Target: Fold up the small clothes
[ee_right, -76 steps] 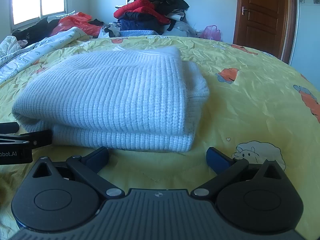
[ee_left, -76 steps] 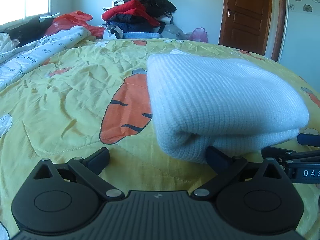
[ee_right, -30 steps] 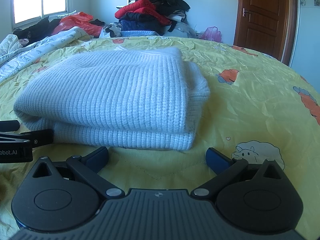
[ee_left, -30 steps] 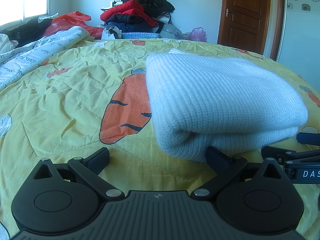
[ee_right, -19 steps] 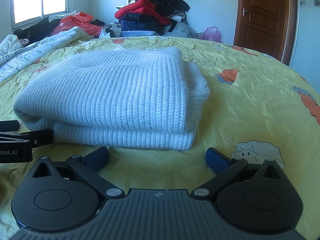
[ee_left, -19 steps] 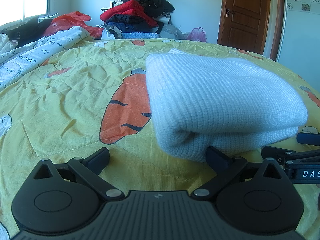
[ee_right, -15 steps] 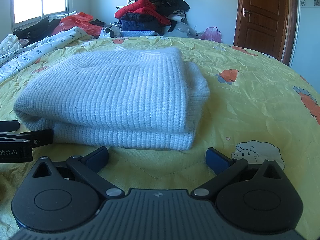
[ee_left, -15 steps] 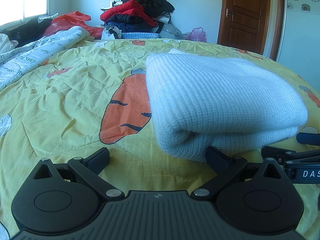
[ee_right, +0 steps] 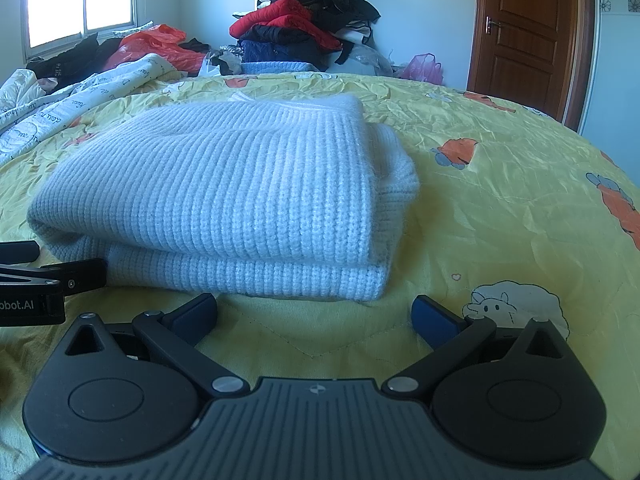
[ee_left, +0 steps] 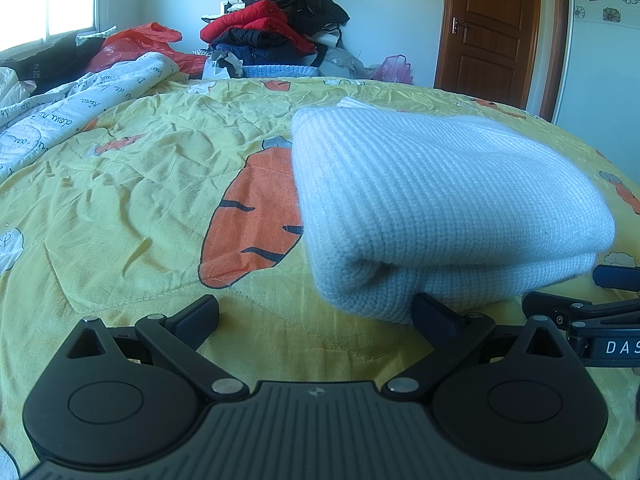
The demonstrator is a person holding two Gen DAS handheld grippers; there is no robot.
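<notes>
A pale blue knit sweater [ee_left: 440,200] lies folded in a thick stack on the yellow carrot-print bedspread [ee_left: 140,200]. My left gripper [ee_left: 316,314] rests open on the bedspread just in front of the sweater's left fold, holding nothing; its right fingertip [ee_left: 434,312] sits at the fold's lower edge. In the right wrist view the same sweater [ee_right: 224,196] fills the middle. My right gripper [ee_right: 314,314] stands open just short of its front edge, with nothing between the fingers. Each gripper's fingers show at the edge of the other's view.
A heap of red, black and dark blue clothes [ee_right: 304,28] is piled at the bed's far side. A white printed quilt [ee_left: 60,120] lies along the left. A brown door [ee_right: 528,36] stands at the back right. The bedspread [ee_right: 520,200] right of the sweater is bare.
</notes>
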